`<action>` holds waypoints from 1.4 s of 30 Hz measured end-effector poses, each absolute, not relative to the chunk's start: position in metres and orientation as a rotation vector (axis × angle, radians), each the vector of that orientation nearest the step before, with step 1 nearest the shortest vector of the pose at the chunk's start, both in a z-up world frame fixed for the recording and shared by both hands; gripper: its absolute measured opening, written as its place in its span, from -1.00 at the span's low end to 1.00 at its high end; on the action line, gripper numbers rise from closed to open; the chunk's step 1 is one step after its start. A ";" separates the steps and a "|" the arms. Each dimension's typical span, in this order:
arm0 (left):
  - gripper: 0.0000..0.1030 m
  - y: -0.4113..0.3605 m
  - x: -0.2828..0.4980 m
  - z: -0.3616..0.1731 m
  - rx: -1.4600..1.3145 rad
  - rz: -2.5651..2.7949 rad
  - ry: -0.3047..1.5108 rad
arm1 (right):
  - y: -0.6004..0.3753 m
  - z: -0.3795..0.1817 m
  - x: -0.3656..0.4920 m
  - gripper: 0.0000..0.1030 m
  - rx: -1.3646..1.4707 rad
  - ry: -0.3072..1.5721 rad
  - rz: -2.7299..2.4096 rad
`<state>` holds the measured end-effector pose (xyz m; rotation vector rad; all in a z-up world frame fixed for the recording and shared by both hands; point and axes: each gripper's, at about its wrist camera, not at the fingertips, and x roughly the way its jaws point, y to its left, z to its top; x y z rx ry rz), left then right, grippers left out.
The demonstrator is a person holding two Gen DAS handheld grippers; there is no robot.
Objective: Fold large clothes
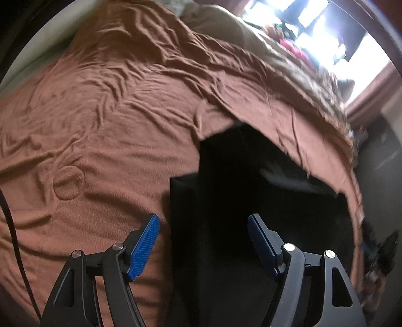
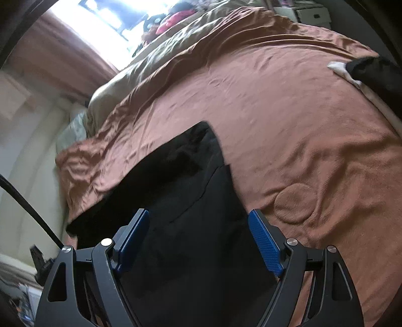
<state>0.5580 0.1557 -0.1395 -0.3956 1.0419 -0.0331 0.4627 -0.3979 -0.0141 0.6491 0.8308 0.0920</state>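
A black garment lies folded flat on a brown blanket spread over a bed. In the left wrist view my left gripper hovers above the garment's near left part, jaws wide apart with nothing between the blue pads. The same black garment fills the lower middle of the right wrist view, reaching the bed's left edge. My right gripper stands open above it, and the pads touch no cloth.
A round bump shows under the blanket left of the garment. An olive duvet and red items lie at the bed's far end by a bright window. Another black and white piece lies at the right edge. A cable hangs on the left.
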 end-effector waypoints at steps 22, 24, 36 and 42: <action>0.44 0.116 0.708 -0.182 -0.129 0.093 1.155 | -0.310 -0.040 0.602 0.55 0.437 1.013 0.131; 0.44 0.120 0.705 -0.179 -0.161 0.071 1.149 | -0.313 -0.042 0.599 0.55 0.448 1.007 0.133; 0.44 0.145 0.605 -0.162 -0.246 -0.039 1.142 | -0.362 -0.038 0.516 0.55 0.488 0.958 0.069; 0.43 0.149 0.545 -0.163 -0.276 -0.074 1.133 | -0.379 -0.034 0.467 0.55 0.495 0.949 0.039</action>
